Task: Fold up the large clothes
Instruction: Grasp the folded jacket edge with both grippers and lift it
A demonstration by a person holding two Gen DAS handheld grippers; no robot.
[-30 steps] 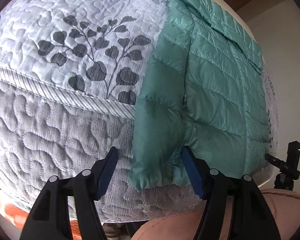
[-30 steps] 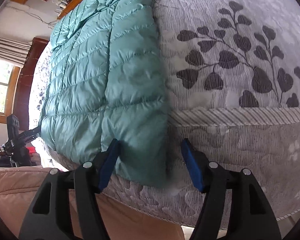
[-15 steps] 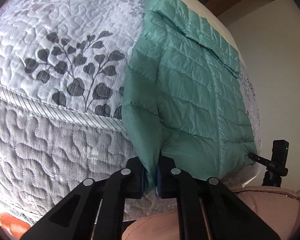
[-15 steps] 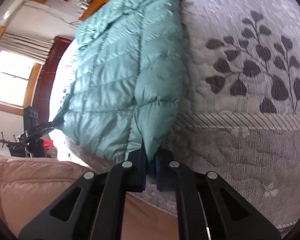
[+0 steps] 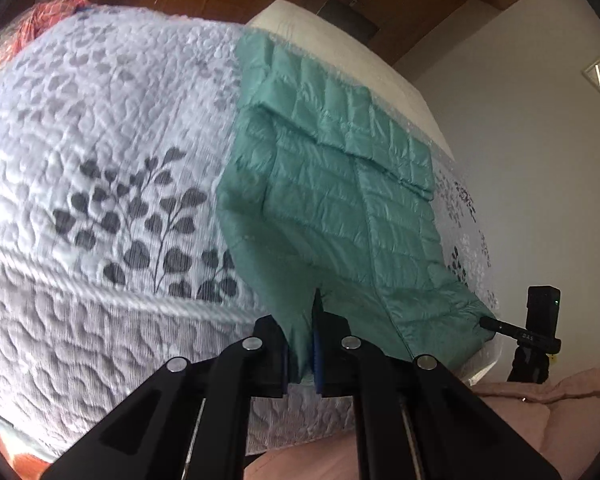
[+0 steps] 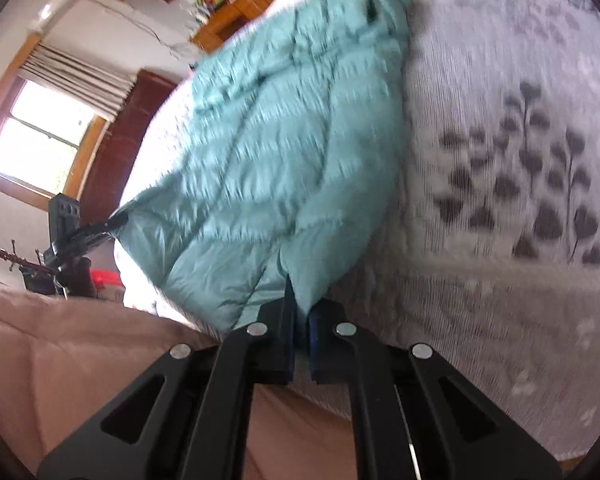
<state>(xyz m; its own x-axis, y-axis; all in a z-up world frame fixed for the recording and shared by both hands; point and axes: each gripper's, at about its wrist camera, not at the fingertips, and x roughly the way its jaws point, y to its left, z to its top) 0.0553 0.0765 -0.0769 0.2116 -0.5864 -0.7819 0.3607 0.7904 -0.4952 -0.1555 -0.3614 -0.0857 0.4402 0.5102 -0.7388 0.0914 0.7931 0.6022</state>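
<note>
Two grippers each pinch a corner of the teal quilted down jacket (image 5: 352, 200) at its near hem. From the left wrist camera, the left gripper (image 5: 300, 356) has its blue-padded jaws pressed together on a fold of teal fabric at the jacket's near left corner, with the cloth rising out of the pads and drawn taut up toward the body of the garment. From the right wrist camera, the right gripper (image 6: 300, 344) is clamped in the same way on the jacket's (image 6: 276, 168) near right corner, a peak of fabric standing up between its pads.

Most of the jacket lies spread flat on a mattress (image 5: 100, 184) covered in white quilted fabric with a grey leaf print; the collar end is the far end, and a zip line runs down the middle of the garment. The near hem is lifted off the mattress edge where the grippers hold it.

Beyond the jacket's far side corner in each view stands a black camera on a stand (image 5: 540, 328). Pink padded fabric (image 6: 60, 360) fills the bottom of both views below the grippers. A window with a pleated blind (image 6: 40, 144) shows at the left of the right wrist view, which is blurred.
</note>
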